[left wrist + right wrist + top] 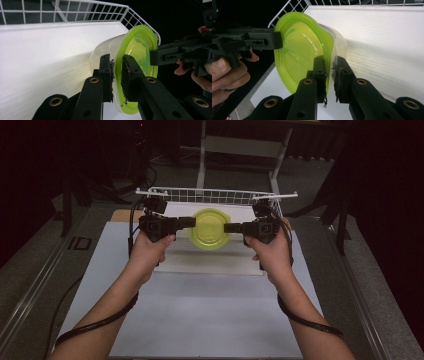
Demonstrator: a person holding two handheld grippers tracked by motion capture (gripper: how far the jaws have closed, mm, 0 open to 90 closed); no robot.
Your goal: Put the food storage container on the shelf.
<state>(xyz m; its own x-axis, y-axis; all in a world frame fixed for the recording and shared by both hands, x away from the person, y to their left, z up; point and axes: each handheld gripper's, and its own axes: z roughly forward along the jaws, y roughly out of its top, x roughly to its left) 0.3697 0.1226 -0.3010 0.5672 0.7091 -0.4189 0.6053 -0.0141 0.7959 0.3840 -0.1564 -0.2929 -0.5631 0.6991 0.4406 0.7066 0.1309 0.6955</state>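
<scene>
A clear plastic container with a yellow-green lid (210, 228) hangs above the table, held from both sides. My left gripper (194, 222) is shut on the lid's left rim, and my right gripper (226, 227) is shut on its right rim. In the left gripper view the pads (125, 76) pinch the green lid (136, 47) edge, with the clear tub (105, 50) behind it. Seen from the right gripper, its pads (322, 72) clamp the lid (299, 50) rim where it meets the tub (338, 42). The other gripper grips the far rim in each gripper view.
A white wire basket (215, 196) stands at the back of the table, just beyond the container. A white board (210, 262) lies under my hands on the pale table surface (200, 315). Dark floor and table legs lie behind.
</scene>
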